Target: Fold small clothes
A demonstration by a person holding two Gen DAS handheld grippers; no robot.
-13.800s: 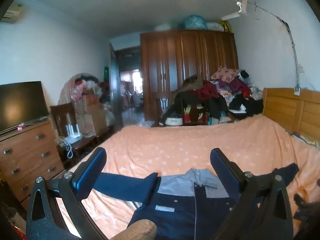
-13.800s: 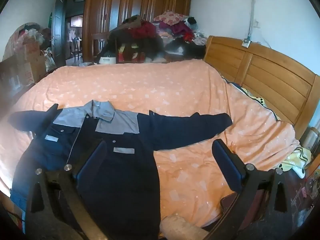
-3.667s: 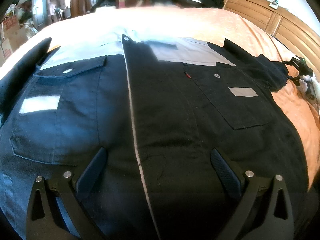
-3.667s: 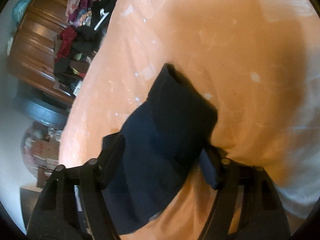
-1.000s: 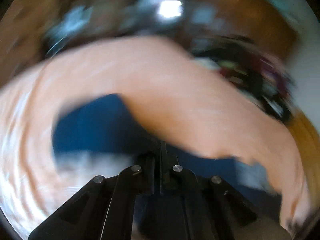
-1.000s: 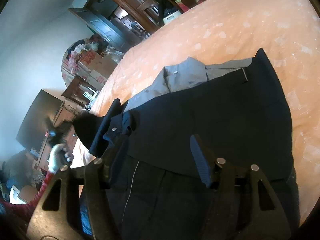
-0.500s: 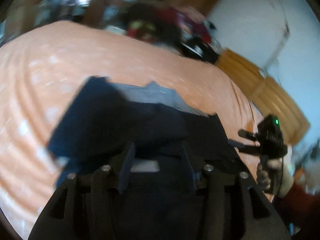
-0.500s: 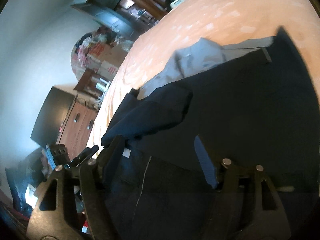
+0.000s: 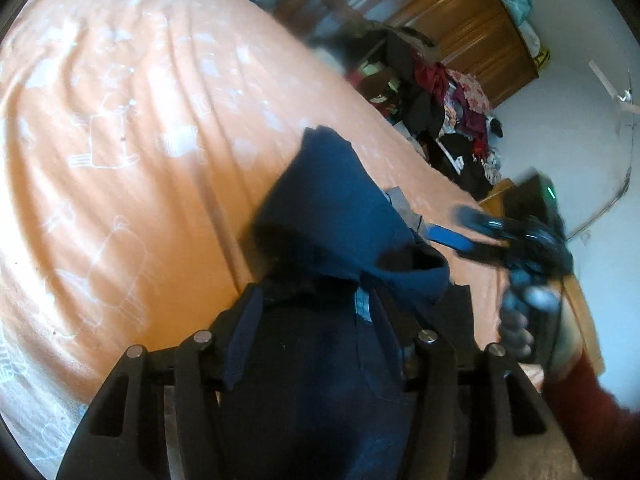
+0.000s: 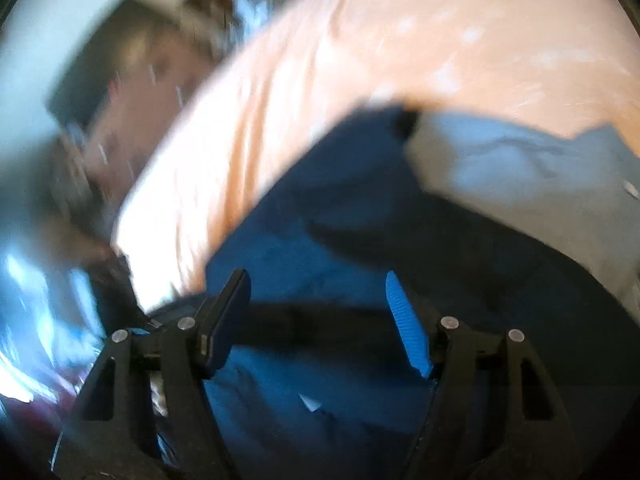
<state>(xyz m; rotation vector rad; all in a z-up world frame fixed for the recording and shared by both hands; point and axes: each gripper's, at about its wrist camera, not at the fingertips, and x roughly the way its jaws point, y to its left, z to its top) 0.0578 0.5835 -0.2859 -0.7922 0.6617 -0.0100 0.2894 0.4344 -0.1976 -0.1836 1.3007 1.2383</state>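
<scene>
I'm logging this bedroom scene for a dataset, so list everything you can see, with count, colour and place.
jacket: one, navy with grey collar, on the bed, a fold of it between the left gripper's fingers
bedspread: one, orange with white print, covering the bed
wardrobe: one, brown wood, far wall
clothes pile: one heap, red, black and pink, beyond the bed
headboard: one, light wood, mostly hidden
left gripper: black, closed on the jacket
right gripper: black with blue pads, open above the jacket
hand: one, blurred, holding the right gripper
sleeve: one, dark red
</scene>
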